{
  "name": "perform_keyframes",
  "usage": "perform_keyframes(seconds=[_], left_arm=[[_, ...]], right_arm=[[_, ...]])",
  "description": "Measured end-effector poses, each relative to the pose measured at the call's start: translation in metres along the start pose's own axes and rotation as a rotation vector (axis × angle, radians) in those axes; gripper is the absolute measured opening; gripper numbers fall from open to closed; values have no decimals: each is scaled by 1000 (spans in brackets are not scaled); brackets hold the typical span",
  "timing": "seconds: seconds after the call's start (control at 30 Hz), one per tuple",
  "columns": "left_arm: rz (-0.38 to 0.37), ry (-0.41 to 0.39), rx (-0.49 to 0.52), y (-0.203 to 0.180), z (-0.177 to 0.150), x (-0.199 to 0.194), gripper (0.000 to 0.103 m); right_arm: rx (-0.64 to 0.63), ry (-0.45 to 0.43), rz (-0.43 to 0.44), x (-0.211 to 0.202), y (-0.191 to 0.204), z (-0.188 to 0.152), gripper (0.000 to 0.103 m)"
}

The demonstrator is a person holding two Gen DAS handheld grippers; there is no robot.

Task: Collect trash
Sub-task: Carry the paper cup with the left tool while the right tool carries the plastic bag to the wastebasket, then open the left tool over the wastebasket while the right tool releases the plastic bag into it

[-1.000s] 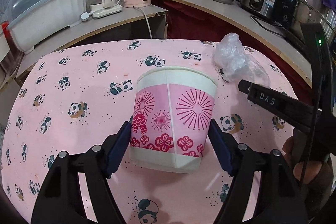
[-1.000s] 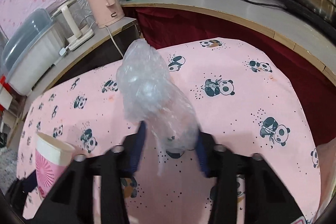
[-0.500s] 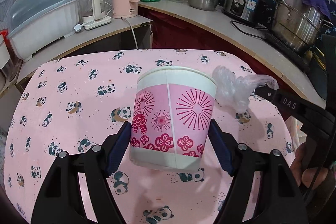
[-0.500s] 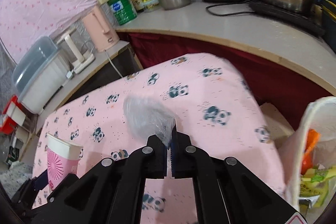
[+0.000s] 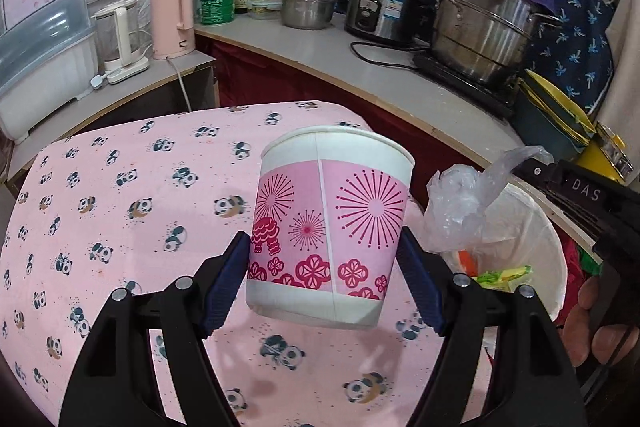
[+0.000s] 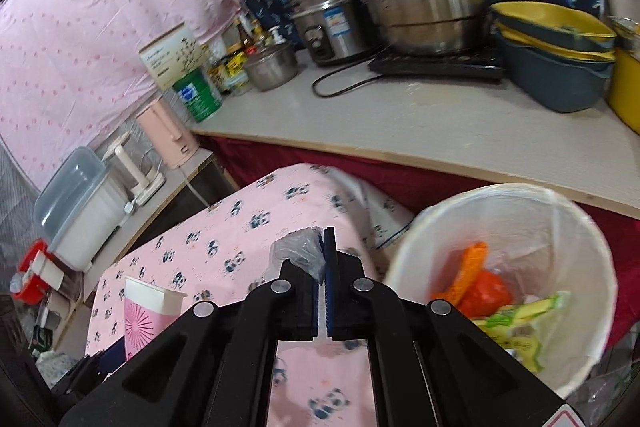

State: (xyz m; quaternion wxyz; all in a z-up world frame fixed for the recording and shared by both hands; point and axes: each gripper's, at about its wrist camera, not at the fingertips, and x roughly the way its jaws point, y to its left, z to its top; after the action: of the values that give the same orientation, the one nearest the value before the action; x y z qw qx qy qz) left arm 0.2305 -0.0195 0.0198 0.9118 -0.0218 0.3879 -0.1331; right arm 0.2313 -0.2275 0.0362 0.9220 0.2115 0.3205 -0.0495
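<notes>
My left gripper (image 5: 324,283) is shut on a pink and white paper cup (image 5: 330,227), held upright in the air above the panda tablecloth (image 5: 120,211). The same cup (image 6: 146,311) shows at the lower left of the right wrist view. My right gripper (image 6: 322,263) is shut on a crumpled clear plastic bag (image 6: 298,251). In the left wrist view that bag (image 5: 460,211) hangs from the right gripper over the near rim of a white lined trash bin (image 5: 532,227). The bin (image 6: 516,215) holds orange and green wrappers.
A curved grey counter (image 5: 400,75) behind the table carries a steel stockpot (image 5: 484,27), a rice cooker (image 5: 380,11), a small pan, jars and a green tin. A pink kettle (image 5: 174,21) and a white dish box (image 5: 44,63) stand at the left. Stacked basins (image 6: 560,51) sit at the right.
Both grippers rose and swung right, off the table toward the bin. The right gripper closed on the plastic bag and lifted it; the cup stayed gripped.
</notes>
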Motion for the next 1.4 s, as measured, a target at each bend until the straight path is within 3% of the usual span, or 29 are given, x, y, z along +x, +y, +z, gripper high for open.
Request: perform_keyframes(seconds=[0.23,0.5,0.7,0.9,1.03,1.13,1.23,1.4], left_arm=[[-88,31,82,-66,-9,2,70],[-181,91,177,-141,-22,22,70],[-210,112,251,-182,-33,35,71],[-236,136,295,-200,-39,50,72],[-187,100,307,-201,-40,53,85],[-178,90,297,-195,-36,55,86],[-163,84,278,-185,-33,56,86],[-142,72,234,-166,-29,53,86]], right_arm=[[87,-53,-85,-47,-63,-1,3],[187,-76,-161,-74,-131,-6,3],[227,-104,-198,-90,-164,-4,3],[230,-104,-219,-86,-175,0,3],[200,-83,-222,-74,-170,5,9],[170,-67,-228,-63,-161,9,10],[155,-60,-222,-56,-154,10,23],[125,-56,-202,-51,-139,13,27]])
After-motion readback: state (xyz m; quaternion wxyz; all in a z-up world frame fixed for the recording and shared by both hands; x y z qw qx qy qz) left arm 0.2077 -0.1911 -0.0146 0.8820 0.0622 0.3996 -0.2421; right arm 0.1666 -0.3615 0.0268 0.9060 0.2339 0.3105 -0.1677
